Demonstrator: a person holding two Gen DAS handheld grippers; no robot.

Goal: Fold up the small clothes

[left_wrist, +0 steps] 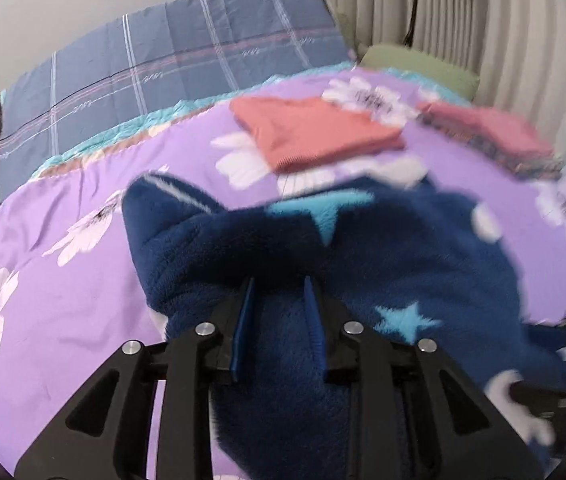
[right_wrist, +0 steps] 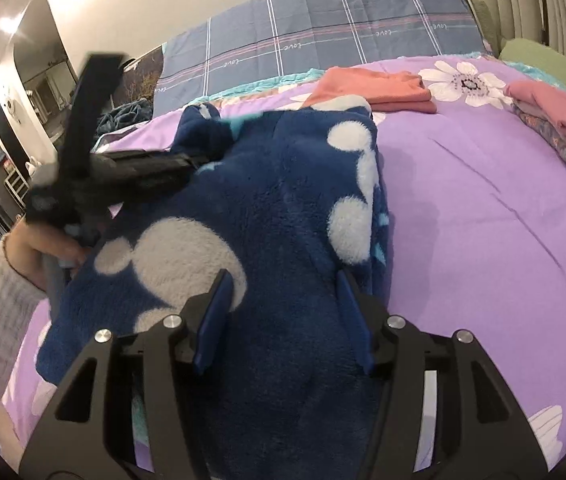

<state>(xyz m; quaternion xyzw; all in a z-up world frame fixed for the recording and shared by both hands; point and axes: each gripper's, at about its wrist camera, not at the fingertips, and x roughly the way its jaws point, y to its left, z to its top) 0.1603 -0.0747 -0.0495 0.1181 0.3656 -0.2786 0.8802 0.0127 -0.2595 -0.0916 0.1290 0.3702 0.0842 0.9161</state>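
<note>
We are mid-fold on the fleece [right_wrist: 283,208], a dark blue piece with white blobs and pale stars, lying bunched on the purple bedspread [right_wrist: 483,220] near its front edge. Our left gripper [left_wrist: 279,320] is clenched on a thick ridge of fleece, and in the right view it reaches across the far corner. Our right gripper [right_wrist: 283,316] straddles the near end with fleece between its pads, but we cannot tell whether they press or merely sit over it. Two folded piles, the coral one [right_wrist: 383,88] and the pink one [right_wrist: 555,120], wait further back. Next, we judge, the left must carry its edge over and lay it flat while the right pins the near end.
</note>
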